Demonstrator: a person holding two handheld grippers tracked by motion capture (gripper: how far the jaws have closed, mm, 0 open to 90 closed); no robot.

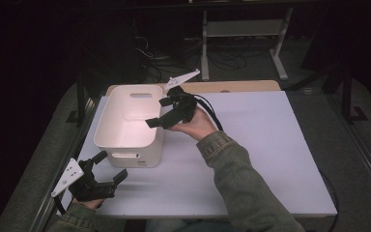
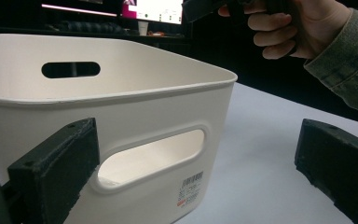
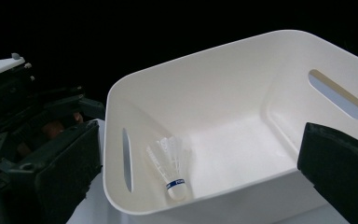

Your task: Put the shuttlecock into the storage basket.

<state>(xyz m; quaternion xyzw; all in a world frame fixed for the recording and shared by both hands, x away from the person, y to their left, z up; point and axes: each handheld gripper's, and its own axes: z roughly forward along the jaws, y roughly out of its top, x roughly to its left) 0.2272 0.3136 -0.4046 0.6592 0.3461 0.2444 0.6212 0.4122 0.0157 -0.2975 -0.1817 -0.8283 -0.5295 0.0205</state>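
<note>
The right gripper [image 1: 163, 112] hangs over the white bin [image 1: 107, 126], jaws wide apart and empty. A shuttlecock [image 3: 170, 167] lies inside the bin against its wall. The left gripper [image 1: 110, 166] sits just beside the bin, jaws apart, holding nothing.

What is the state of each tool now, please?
Left tool: open, holding nothing, beside the white plastic bin.
Right tool: open, empty, above the bin.

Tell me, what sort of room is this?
Probably a lab or workshop for recording tabletop handling: a white-topped table, cables on the dark floor behind it, and lit computer screens in the background.
</note>
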